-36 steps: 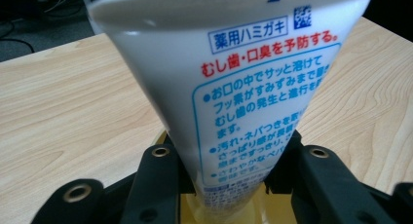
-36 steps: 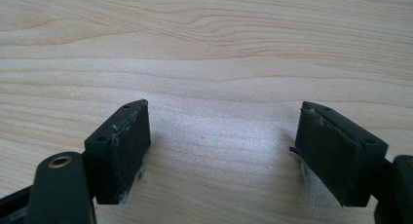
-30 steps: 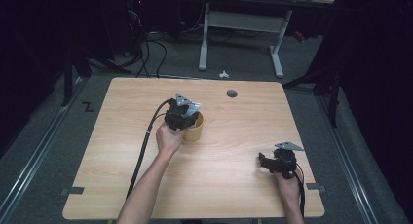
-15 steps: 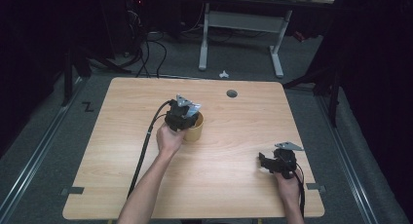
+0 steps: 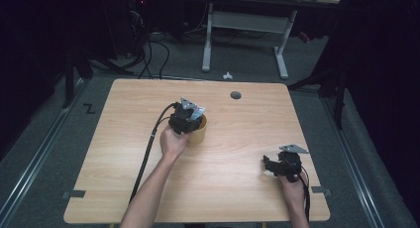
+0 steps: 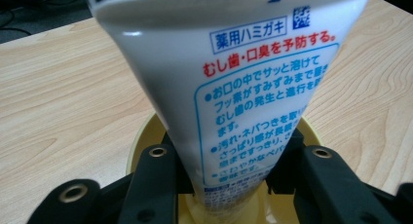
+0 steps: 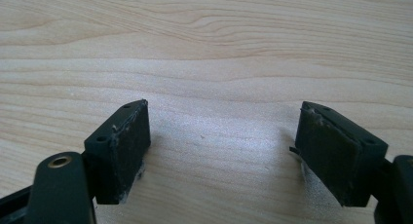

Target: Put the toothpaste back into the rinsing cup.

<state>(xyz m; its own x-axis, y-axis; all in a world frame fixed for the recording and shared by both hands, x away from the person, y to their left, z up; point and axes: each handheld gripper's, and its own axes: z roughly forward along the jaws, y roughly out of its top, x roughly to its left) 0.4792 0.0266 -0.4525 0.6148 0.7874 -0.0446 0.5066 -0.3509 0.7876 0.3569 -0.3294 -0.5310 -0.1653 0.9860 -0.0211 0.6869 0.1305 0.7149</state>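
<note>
A white toothpaste tube (image 6: 234, 87) with blue and red Japanese print stands with its lower end inside a yellow cup (image 6: 141, 136). My left gripper (image 6: 229, 170) is shut on the tube just above the cup's rim. In the high view this gripper (image 5: 187, 117) sits over the yellow cup (image 5: 200, 133) near the middle of the wooden table (image 5: 237, 134), and the tube's end (image 5: 196, 110) pokes out beyond it. My right gripper (image 5: 270, 164) rests low at the table's front right. Its jaws stand wide apart in the right gripper view (image 7: 224, 151), with bare wood between them.
A round cable hole (image 5: 236, 95) lies near the table's far edge. The left gripper's black cable (image 5: 148, 143) trails down the table's left side. A white desk frame (image 5: 242, 34) and loose cables stand on the floor beyond the table.
</note>
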